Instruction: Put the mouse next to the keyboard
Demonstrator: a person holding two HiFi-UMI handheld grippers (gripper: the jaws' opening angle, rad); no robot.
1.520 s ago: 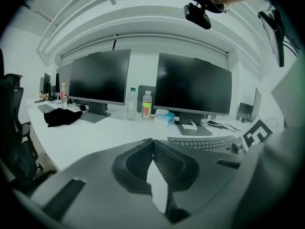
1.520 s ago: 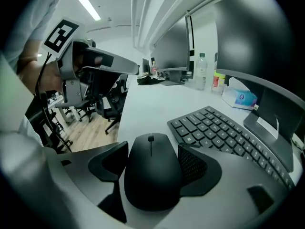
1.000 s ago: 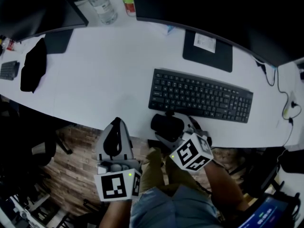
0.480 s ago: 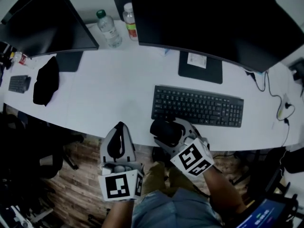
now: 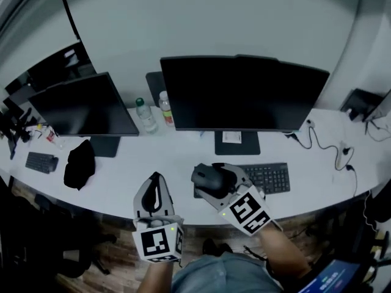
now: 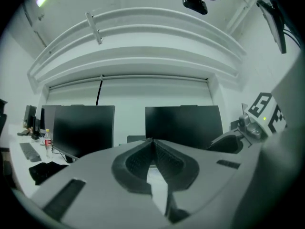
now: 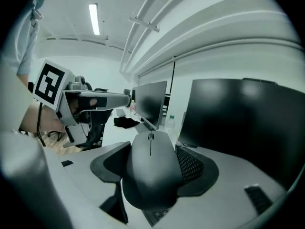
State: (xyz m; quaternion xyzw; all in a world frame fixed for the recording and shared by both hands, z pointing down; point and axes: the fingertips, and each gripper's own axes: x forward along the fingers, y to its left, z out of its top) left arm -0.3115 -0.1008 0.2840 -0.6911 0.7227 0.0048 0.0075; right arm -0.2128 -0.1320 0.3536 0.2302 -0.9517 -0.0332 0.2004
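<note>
Jaws pressed together on nothing, the left gripper hangs left of the keyboard; the right gripper pinches the black mouse, held in the air over the keyboard's left end. Carrying looks to be the step in hand; next, the mouse needs lowering onto bare desk just beside the keyboard, then release

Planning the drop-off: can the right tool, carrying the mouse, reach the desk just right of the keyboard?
Probably yes. The right tool holds the mouse over the left end of the keyboard in the head view. The desk right of the keyboard looks bare, and the cables lie further back.
</note>
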